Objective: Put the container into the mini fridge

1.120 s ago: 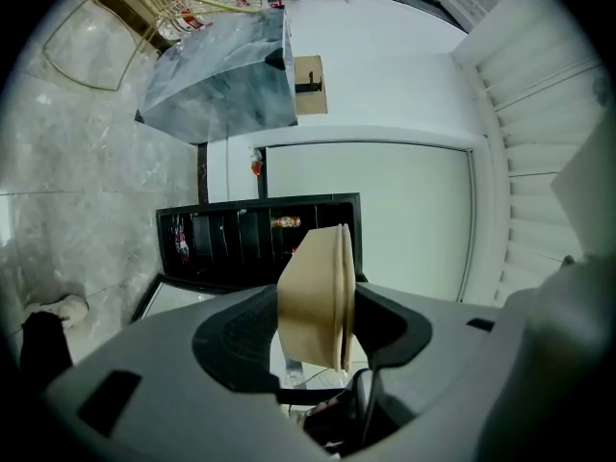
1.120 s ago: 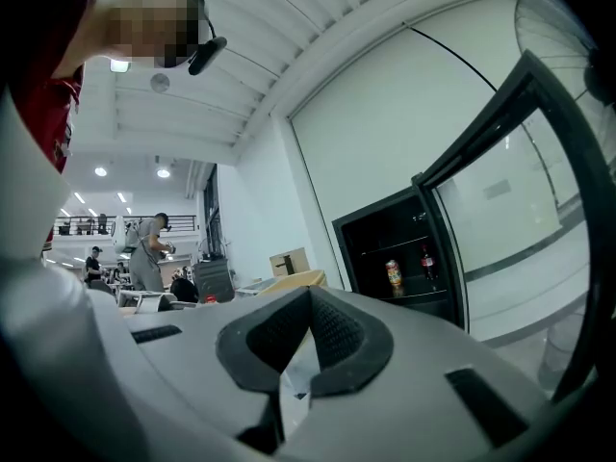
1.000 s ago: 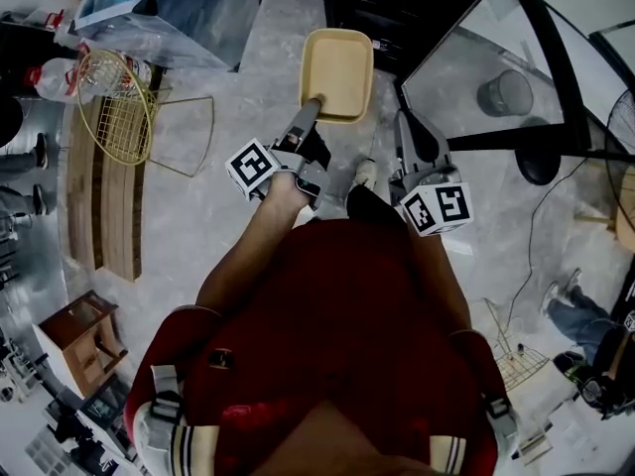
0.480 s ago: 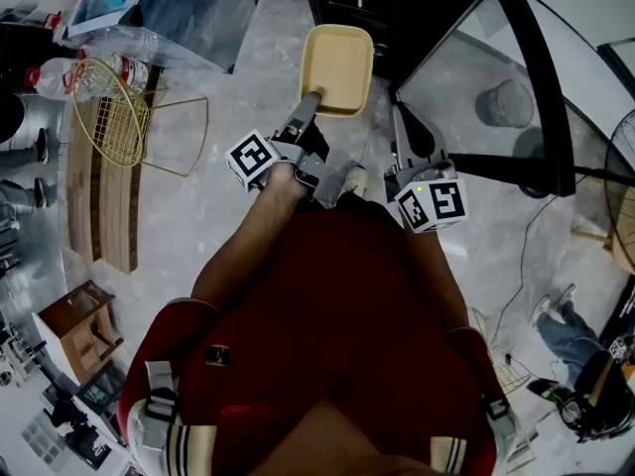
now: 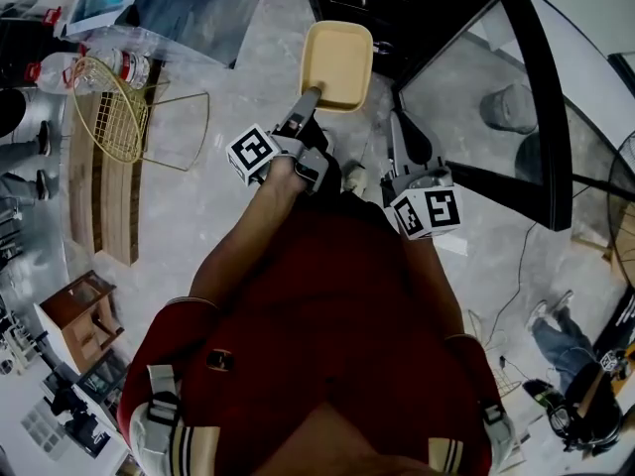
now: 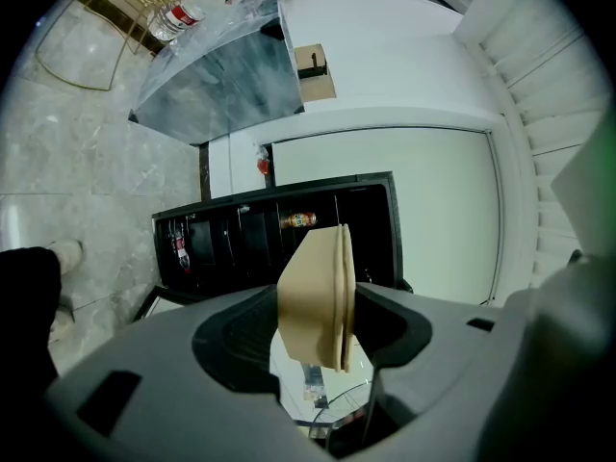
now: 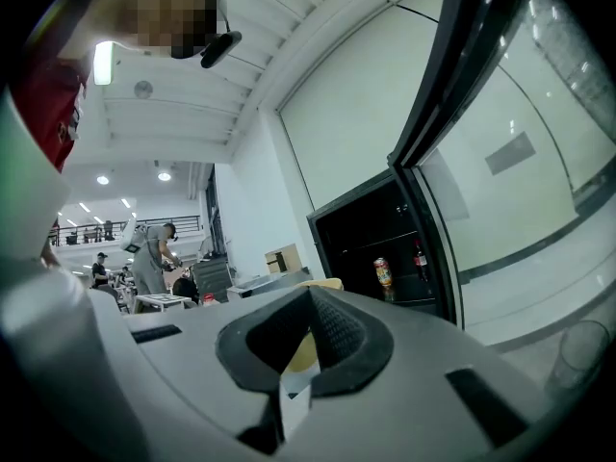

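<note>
Holding, left gripper (image 5: 313, 95): jaws set partway apart and clamped on the near edge of the container (image 5: 337, 62).
Container: tan and shallow, with no print showing. It is in the air just in front of the mini fridge (image 5: 397, 8), outside its opening. In the left gripper view it stands edge-on between the pads.
Right gripper (image 5: 402, 137): jaws together with nothing between them, beside the fridge's open glass door (image 5: 516, 87).
Mini fridge: black, door swung wide, shelves visible.
Inside the fridge: a can (image 7: 382, 273) and a red-labelled bottle (image 7: 420, 258) on a shelf. Their print is too small to read.
Marker cubes: black-and-white square patterns, one on each gripper, with no words.
Wire basket (image 5: 114, 107): gold, on the floor well away from the fridge.
</note>
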The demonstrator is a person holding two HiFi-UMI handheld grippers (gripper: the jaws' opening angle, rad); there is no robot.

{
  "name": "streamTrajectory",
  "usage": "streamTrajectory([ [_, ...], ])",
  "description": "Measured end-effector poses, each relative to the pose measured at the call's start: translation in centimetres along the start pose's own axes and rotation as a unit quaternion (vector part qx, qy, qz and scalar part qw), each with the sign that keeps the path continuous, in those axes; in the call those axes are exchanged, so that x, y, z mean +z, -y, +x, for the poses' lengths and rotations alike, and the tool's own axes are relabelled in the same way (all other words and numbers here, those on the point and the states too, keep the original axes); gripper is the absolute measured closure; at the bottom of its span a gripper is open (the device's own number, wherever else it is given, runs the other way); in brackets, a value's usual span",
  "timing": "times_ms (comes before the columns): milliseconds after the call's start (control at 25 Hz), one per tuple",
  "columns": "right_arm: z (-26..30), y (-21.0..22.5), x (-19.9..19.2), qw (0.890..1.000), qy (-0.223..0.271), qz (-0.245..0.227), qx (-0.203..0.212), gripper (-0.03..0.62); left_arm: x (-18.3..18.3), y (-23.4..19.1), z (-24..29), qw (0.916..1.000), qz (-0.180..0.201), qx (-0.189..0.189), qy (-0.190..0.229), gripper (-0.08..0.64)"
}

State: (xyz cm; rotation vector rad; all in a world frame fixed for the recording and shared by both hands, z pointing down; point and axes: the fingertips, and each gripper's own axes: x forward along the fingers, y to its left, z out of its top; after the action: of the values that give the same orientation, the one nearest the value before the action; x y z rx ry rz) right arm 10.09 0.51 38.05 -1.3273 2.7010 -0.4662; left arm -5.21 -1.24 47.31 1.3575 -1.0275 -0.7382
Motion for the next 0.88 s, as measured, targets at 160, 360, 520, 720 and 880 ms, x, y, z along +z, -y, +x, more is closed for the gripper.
streamTrajectory([
  [160, 1.1, 1.0, -0.8, 1.0, -0.012, -0.005, -0.008, 0.598, 1.1, -1.6, 2.1, 1.0, -0.003, 0.006, -0.004, 0.325],
  [360, 2.7, 2.7, -0.9, 0.999, -0.029, -0.017, -0.02, 0.598, 2.6, -3.9, 5.3, 0.9998, -0.007, 0.019, -0.008, 0.325],
  [520, 5.0, 4.2, -0.8, 0.998, -0.045, -0.024, -0.026, 0.598, 4.5, -5.5, 8.7, 0.9996, -0.002, 0.028, -0.006, 0.325],
  [720, 8.4, 5.6, -0.8, 0.997, -0.061, -0.032, -0.035, 0.598, 6.4, -8.1, 12.8, 0.9991, 0.002, 0.036, -0.02, 0.325],
  [880, 11.0, 6.8, -0.6, 0.996, -0.068, -0.035, -0.045, 0.598, 7.6, -10.2, 15.7, 0.9988, 0.005, 0.036, -0.033, 0.325],
])
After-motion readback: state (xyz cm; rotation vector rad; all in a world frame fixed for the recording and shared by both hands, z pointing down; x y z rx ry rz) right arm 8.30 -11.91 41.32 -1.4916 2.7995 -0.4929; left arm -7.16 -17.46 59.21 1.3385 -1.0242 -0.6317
